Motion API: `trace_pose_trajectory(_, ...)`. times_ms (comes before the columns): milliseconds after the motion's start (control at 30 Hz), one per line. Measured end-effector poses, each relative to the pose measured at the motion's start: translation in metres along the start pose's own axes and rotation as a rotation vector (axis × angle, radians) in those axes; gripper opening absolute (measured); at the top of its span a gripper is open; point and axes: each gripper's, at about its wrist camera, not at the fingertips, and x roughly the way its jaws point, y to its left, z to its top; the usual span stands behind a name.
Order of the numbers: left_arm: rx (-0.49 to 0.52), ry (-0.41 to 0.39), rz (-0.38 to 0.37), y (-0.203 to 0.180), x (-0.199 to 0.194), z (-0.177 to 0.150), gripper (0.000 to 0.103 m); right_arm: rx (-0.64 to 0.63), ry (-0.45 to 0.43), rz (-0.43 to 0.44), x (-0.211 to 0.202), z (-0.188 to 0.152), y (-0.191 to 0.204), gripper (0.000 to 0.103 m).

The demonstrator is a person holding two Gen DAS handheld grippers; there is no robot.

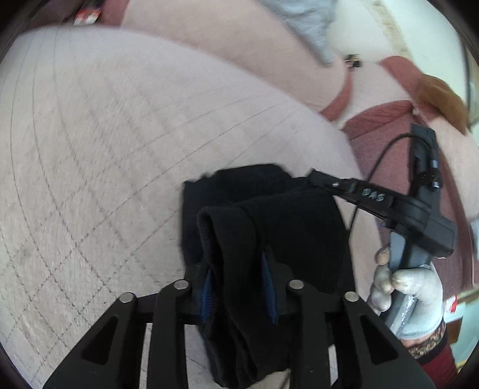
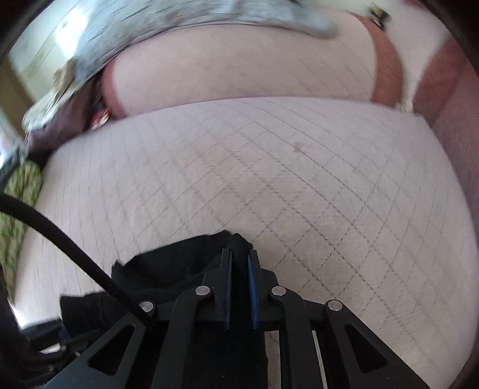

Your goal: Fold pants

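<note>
On a pale quilted cushion (image 1: 104, 149) with rust-red piping: black pants (image 1: 269, 215), bunched, a ribbed fold clamped in the left gripper (image 1: 239, 287). Behind, a grey cloth (image 2: 185, 18) on the backrest; the right gripper (image 2: 239, 284), held by a gloved hand (image 1: 410, 287), pinches the pants' edge, its black cable (image 2: 60, 230) crossing the view.

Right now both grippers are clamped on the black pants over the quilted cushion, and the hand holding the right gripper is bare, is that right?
Not quite. The hand on the right gripper wears a light grey glove, as the left wrist view shows. The rest stands: the left gripper and the right one both pinch the black pants over the quilted cushion.
</note>
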Motion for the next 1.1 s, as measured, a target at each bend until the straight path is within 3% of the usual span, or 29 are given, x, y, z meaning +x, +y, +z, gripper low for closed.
trace_pose_trajectory(33, -0.024, 0.011, -0.005, 0.006, 0.004, 0.000, 0.038, 0.029, 0.005, -0.014, 0.006, 0.000, -0.007, 0.013)
trace_pose_trajectory(100, -0.078, 0.017, -0.047, 0.014, 0.004, 0.000, 0.038, 0.091, 0.012, -0.048, 0.016, 0.001, -0.023, 0.040)
trace_pose_trajectory(167, -0.075, 0.015, -0.047, 0.014, -0.001, 0.001, 0.038, 0.135, -0.011, -0.046, 0.011, 0.002, -0.032, 0.048)
trace_pose_trajectory(267, -0.042, -0.034, -0.041, 0.009, -0.020, 0.002, 0.038, 0.115, -0.066, -0.079, -0.010, 0.001, -0.037, 0.050)
trace_pose_trajectory(400, -0.029, -0.143, -0.039, 0.009, -0.054, 0.001, 0.038, 0.047, -0.122, -0.034, -0.051, -0.013, -0.036, 0.050)
trace_pose_trajectory(500, -0.038, -0.207, -0.141, 0.009, -0.070, -0.003, 0.039, 0.016, -0.126, 0.046, -0.074, -0.044, -0.034, 0.050)
trace_pose_trajectory(600, -0.016, -0.150, -0.188, -0.002, -0.055, -0.006, 0.040, 0.002, -0.118, 0.084, -0.078, -0.073, -0.031, 0.050)
trace_pose_trajectory(700, -0.035, -0.036, -0.059, 0.001, -0.017, -0.013, 0.040, 0.016, -0.098, 0.094, -0.069, -0.106, -0.033, 0.050)
trace_pose_trajectory(767, -0.054, -0.001, -0.017, 0.011, -0.002, -0.013, 0.040, 0.046, -0.069, 0.115, -0.059, -0.123, -0.040, 0.054)
trace_pose_trajectory(833, -0.061, -0.029, -0.015, 0.014, -0.008, -0.011, 0.040, 0.117, -0.061, 0.166, -0.054, -0.132, -0.053, 0.061)
trace_pose_trajectory(1000, -0.150, -0.117, -0.105, 0.029, -0.041, -0.016, 0.048, 0.126, -0.105, 0.217, -0.067, -0.133, -0.066, 0.061)
trace_pose_trajectory(1100, -0.178, -0.142, -0.083, 0.029, -0.052, -0.022, 0.055, 0.152, -0.123, 0.266, -0.071, -0.135, -0.077, 0.064)
